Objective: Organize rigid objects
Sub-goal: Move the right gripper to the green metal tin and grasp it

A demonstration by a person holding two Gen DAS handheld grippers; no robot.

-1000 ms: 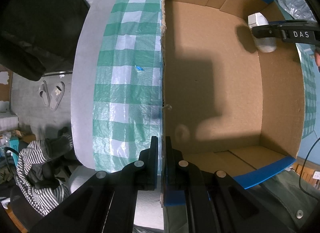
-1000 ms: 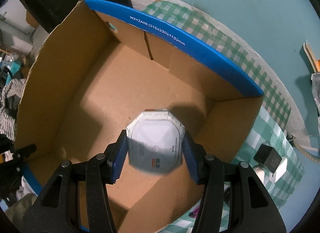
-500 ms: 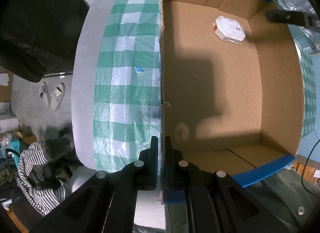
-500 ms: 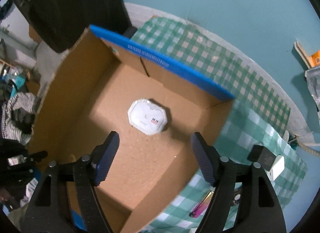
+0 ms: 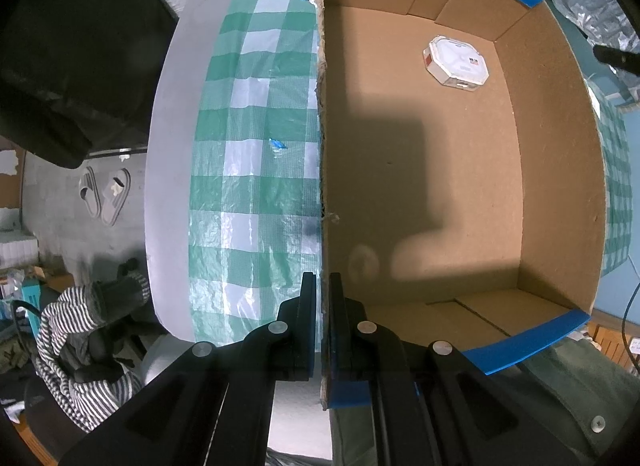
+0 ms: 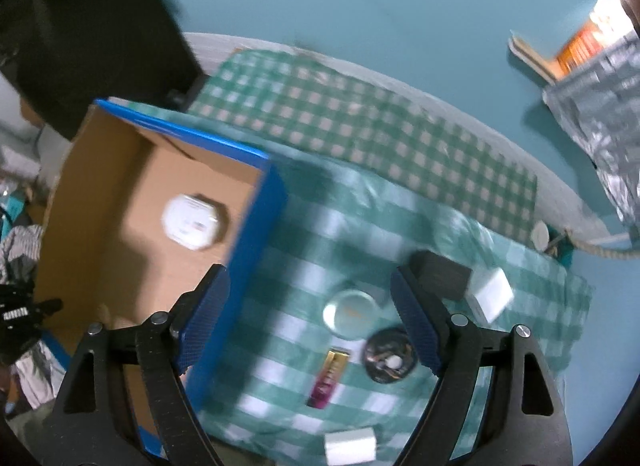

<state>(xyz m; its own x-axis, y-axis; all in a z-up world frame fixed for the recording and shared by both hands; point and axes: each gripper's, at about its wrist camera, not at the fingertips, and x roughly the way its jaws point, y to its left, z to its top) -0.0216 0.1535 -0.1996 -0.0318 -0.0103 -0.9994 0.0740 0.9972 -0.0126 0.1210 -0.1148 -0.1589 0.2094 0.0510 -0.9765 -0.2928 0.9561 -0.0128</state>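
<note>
A brown cardboard box [image 5: 556, 169] with blue rims stands on a green checked tablecloth. A white octagonal device [image 5: 456, 61] lies on its floor near the far corner; it also shows blurred in the right wrist view [image 6: 192, 221]. My left gripper [image 5: 323, 286] is shut on the box's left wall. My right gripper [image 6: 310, 306] is open and empty, above the cloth to the right of the box [image 6: 256, 225]. Under it lie a clear round lid [image 6: 351, 314], a dark round disc [image 6: 390, 354], a gold and magenta tube [image 6: 329, 378], a black block [image 6: 440, 274] and a white block [image 6: 490, 294].
A white roll [image 6: 350, 444] lies near the cloth's front edge. A dark cabinet [image 5: 72, 49] stands left of the table, with slippers [image 5: 106, 193] and striped clothing [image 5: 68, 330] on the floor. A silver bag [image 6: 600, 121] and books lie on the teal floor beyond.
My right gripper opened and let the white device drop onto the box floor. It then rose and swung right, out of the box and over the loose items. The left gripper has not moved.
</note>
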